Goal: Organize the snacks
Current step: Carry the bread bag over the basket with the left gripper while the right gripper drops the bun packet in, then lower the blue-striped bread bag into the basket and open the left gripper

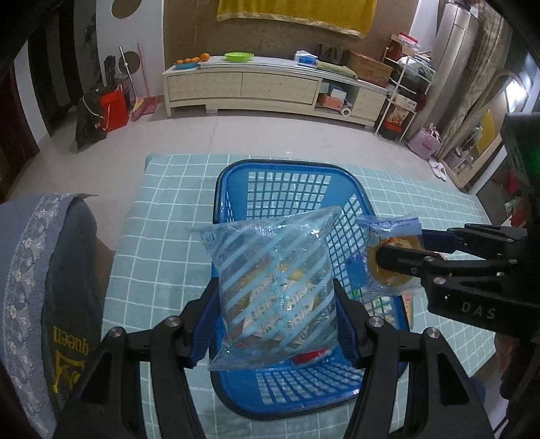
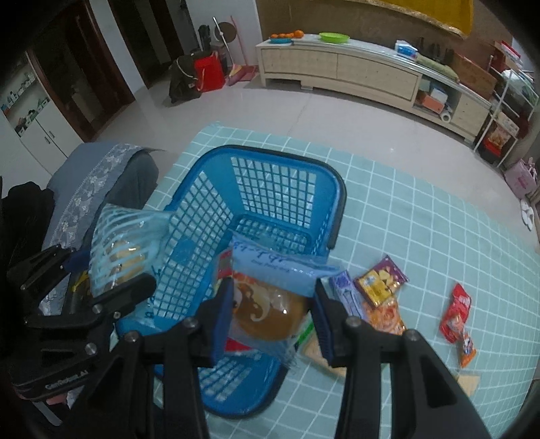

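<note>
Striped snack bag was clamped in left tongs above blue basket; bun packet was clamped in right tongs over basket's right rim; loose snacks lay on checked counter.

A room with a pale tiled floor. Against the brown far wall stands a long, low, light wood cabinet with drawers; a yellow cloth hangs above it. A red bag sits on the floor to its left, and a white wire shelf stands to its right.
</note>
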The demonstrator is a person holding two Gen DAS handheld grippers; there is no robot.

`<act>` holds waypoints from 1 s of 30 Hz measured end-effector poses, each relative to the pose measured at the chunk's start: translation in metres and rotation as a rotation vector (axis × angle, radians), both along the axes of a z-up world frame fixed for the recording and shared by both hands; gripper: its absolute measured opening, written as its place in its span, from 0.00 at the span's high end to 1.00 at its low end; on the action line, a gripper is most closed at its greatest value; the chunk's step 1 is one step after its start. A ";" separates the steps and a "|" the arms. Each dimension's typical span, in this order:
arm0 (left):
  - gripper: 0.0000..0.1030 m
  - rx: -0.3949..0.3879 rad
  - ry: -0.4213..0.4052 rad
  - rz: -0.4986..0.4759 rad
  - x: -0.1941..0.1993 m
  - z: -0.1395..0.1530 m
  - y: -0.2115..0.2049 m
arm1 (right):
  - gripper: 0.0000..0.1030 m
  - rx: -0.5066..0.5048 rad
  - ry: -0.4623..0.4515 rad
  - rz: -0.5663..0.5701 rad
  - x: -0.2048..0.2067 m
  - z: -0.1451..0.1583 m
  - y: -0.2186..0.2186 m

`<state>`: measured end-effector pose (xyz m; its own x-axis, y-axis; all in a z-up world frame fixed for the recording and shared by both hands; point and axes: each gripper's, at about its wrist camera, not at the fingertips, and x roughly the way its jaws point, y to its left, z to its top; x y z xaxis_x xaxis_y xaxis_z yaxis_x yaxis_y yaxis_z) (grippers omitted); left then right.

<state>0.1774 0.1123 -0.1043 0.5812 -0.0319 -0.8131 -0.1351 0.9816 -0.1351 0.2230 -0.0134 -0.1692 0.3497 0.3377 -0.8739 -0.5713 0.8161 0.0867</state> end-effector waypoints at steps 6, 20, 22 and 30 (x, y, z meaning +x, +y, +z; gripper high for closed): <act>0.43 -0.002 0.001 0.015 0.018 -0.004 0.012 | 0.53 -0.025 0.000 0.007 0.019 -0.004 0.014; 0.43 -0.015 0.003 0.039 0.023 -0.007 0.026 | 0.03 -0.051 -0.174 -0.004 0.022 0.003 0.022; 0.43 -0.020 0.004 0.037 0.023 -0.006 0.024 | 0.03 -0.059 -0.166 -0.016 0.021 0.001 0.017; 0.43 -0.015 0.003 0.021 0.031 0.000 0.016 | 0.03 -0.033 -0.129 -0.060 0.025 0.002 -0.005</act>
